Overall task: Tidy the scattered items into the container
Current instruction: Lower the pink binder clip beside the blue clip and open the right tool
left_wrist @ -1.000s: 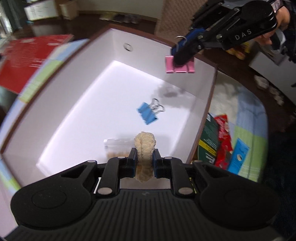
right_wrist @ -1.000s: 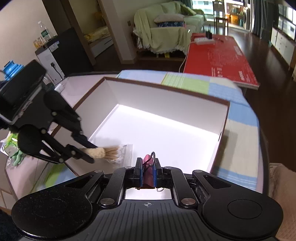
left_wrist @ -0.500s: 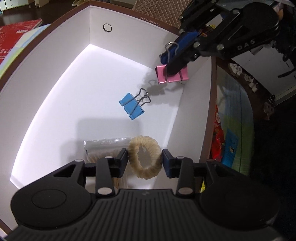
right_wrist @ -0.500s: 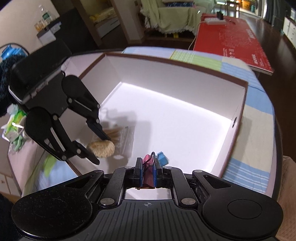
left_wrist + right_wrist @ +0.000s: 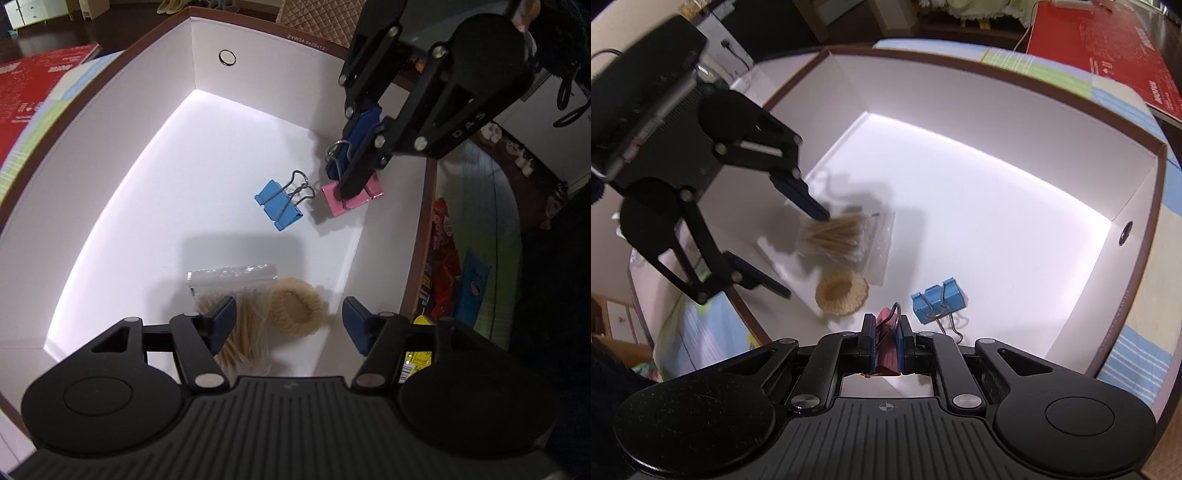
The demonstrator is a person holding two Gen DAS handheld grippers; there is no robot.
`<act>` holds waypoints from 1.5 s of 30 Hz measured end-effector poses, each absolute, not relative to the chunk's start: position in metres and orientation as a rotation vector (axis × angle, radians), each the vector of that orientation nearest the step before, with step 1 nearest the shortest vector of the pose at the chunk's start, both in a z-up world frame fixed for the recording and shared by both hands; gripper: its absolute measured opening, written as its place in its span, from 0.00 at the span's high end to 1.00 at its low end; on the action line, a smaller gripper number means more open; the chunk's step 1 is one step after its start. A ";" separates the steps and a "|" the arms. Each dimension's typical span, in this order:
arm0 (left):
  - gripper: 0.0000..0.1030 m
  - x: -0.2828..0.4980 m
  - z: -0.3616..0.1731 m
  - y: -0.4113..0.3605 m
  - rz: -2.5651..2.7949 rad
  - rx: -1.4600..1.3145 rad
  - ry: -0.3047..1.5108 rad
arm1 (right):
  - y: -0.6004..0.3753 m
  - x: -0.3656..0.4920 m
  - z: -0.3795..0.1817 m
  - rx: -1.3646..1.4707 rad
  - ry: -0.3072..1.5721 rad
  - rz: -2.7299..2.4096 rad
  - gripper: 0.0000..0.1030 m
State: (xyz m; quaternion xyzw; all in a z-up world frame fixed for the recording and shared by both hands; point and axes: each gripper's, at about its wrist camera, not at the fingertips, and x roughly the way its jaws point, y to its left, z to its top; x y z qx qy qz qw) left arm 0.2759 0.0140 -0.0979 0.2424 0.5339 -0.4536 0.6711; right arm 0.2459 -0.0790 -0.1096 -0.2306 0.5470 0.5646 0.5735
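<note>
Right now the right gripper (image 5: 885, 345) has its jaws pressed together on a pink binder clip (image 5: 886, 354), pinched between the two blue pads. Seen from the left wrist camera, that same gripper (image 5: 351, 173) reaches down into the box from the upper right, and the pink clip (image 5: 352, 197) sits low at the right side of the box floor, close to the right wall; whether it touches the floor I cannot tell. Just to its left lies a blue binder clip (image 5: 279, 208) flat on the floor, its wire handles pointing toward the pink one. In the right wrist view the blue clip (image 5: 938, 301) lies just right of the gripper's tips.

The left gripper (image 5: 290, 325) has its jaws wide apart and holds nothing. Between and just beyond its pads lies a tan fuzzy hair tie (image 5: 297, 312) on the floor, near the right wall. Beside it on the left is a clear bag of wooden sticks (image 5: 236, 302), partly under the left pad. In the right wrist view the left gripper (image 5: 801, 251) comes in from the left, blurred, with the bag (image 5: 846, 240) and the hair tie (image 5: 842, 291) below its tips.

All four items are inside the white box with a brown rim (image 5: 155, 122), which has a round hole in its far wall. Outside, a pastel checked cloth (image 5: 1049, 70) covers the table, a red board (image 5: 1108, 40) lies beyond the box, and snack packets (image 5: 443, 273) lie to the box's right.
</note>
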 end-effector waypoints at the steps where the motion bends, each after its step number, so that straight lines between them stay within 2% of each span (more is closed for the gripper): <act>1: 0.43 0.274 -0.096 0.014 -1.015 0.554 1.197 | -0.077 0.247 -0.112 -0.543 1.293 1.322 0.91; 18: 0.42 0.256 -0.083 0.023 -0.926 0.598 1.142 | -0.062 0.249 -0.137 -0.557 1.400 1.276 0.91; 29: 0.37 0.248 -0.074 0.025 -0.846 0.573 1.112 | -0.076 0.243 -0.116 -0.570 1.325 1.220 0.91; 30: 0.37 0.246 -0.073 0.024 -0.833 0.581 1.108 | -0.077 0.242 -0.115 -0.566 1.321 1.216 0.84; 31: 0.36 0.245 -0.073 0.024 -0.820 0.591 1.105 | -0.079 0.241 -0.113 -0.564 1.317 1.210 0.67; 32: 0.34 0.243 -0.072 0.023 -0.810 0.602 1.100 | -0.082 0.239 -0.110 -0.561 1.298 1.195 0.23; 45: 0.21 0.216 -0.048 0.019 -0.686 0.674 1.030 | -0.102 0.217 -0.075 -0.456 1.190 1.165 0.23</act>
